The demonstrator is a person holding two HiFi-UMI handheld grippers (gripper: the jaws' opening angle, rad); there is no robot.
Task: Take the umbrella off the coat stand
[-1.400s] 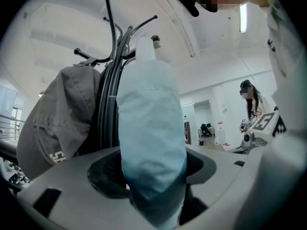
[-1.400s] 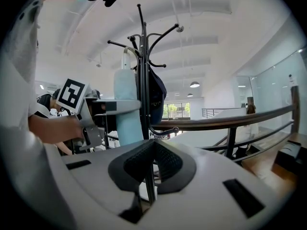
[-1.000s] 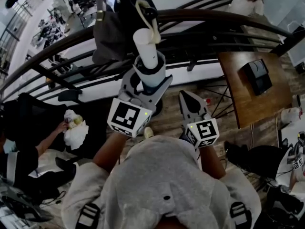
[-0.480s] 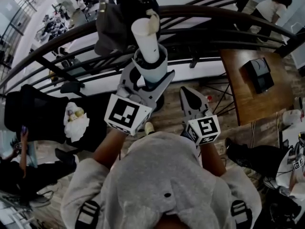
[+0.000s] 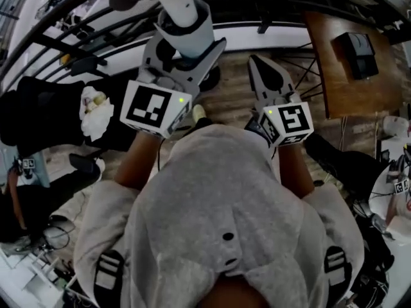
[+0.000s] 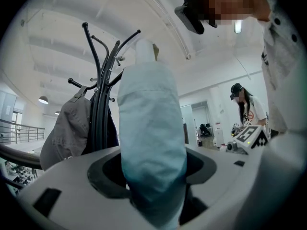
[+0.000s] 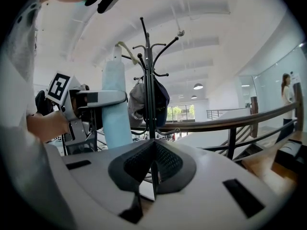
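Your dark curved railing (image 7: 230, 121) sweeps across the right gripper view from 9 to 3 o'clock. It crosses the black pole of the coat stand (image 7: 150, 80), which rises at the centre with its hooks fanning out toward 12 o'clock. In the head view a wooden worktop (image 5: 340, 88) lies at 2 o'clock with a black box (image 5: 359, 47) on it.

The umbrella (image 6: 151, 143), folded in a pale blue sleeve, stands upright and fills the middle of the left gripper view. From your right gripper view it sits just at 9 o'clock of the stand's pole, apart from it. A grey garment (image 6: 64, 133) hangs on the stand, at 9 o'clock of the umbrella.

Your left tongs (image 5: 187, 40) are clamped around the umbrella's sleeve. Your right tongs (image 5: 260, 69) are pressed together with nothing between them.
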